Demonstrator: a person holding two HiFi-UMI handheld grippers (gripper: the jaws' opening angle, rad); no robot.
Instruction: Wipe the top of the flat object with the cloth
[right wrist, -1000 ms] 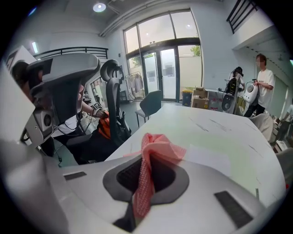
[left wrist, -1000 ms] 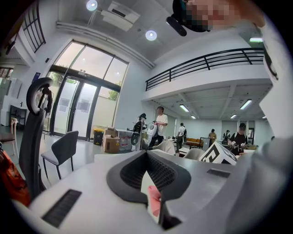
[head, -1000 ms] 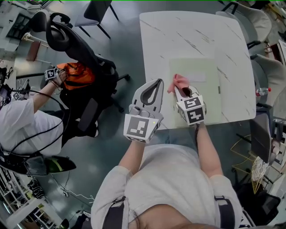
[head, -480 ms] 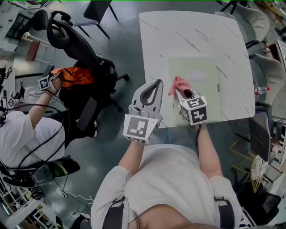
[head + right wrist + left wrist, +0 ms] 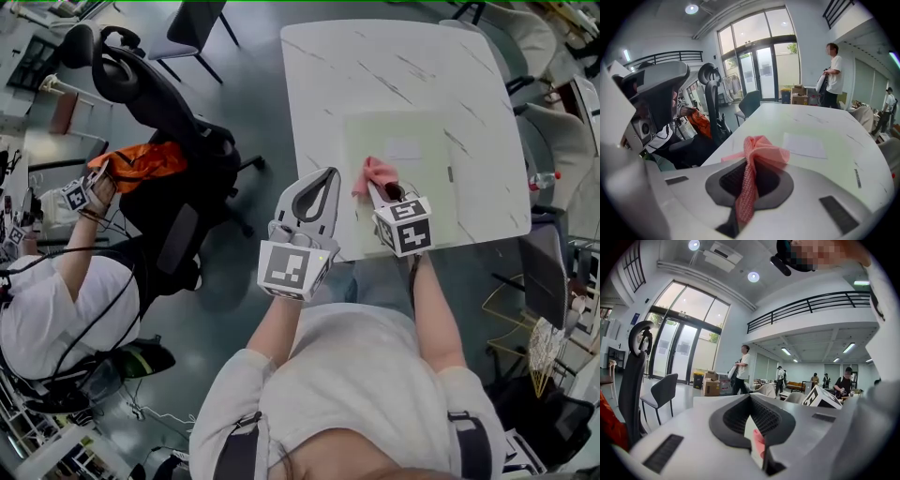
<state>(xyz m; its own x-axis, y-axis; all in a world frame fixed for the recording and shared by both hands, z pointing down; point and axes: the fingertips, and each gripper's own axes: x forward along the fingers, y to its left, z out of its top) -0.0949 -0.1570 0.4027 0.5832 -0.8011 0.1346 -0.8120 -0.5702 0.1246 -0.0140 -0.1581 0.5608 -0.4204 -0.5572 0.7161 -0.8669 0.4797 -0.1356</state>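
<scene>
A pale green flat mat (image 5: 417, 202) lies on the white marble table (image 5: 375, 66), near its front edge, with a white label (image 5: 405, 148) on it. My right gripper (image 5: 371, 188) is shut on a pink cloth (image 5: 378, 172) that bunches at the mat's left part. In the right gripper view the cloth (image 5: 761, 147) hangs from the shut jaws above the mat (image 5: 834, 150); I cannot tell whether it touches. My left gripper (image 5: 329, 172) hovers just off the table's front left edge, shut and holding nothing.
A black office chair (image 5: 159, 94) stands left of the table. Another person (image 5: 56, 291) sits at far left, one hand by an orange thing (image 5: 141, 159). More chairs (image 5: 553, 141) flank the table's right side. A person (image 5: 832, 75) stands beyond the far end.
My right gripper and the cloth have barely moved on the mat. The left gripper stays put. The other person's hand has drifted left and the view has shifted slightly.
</scene>
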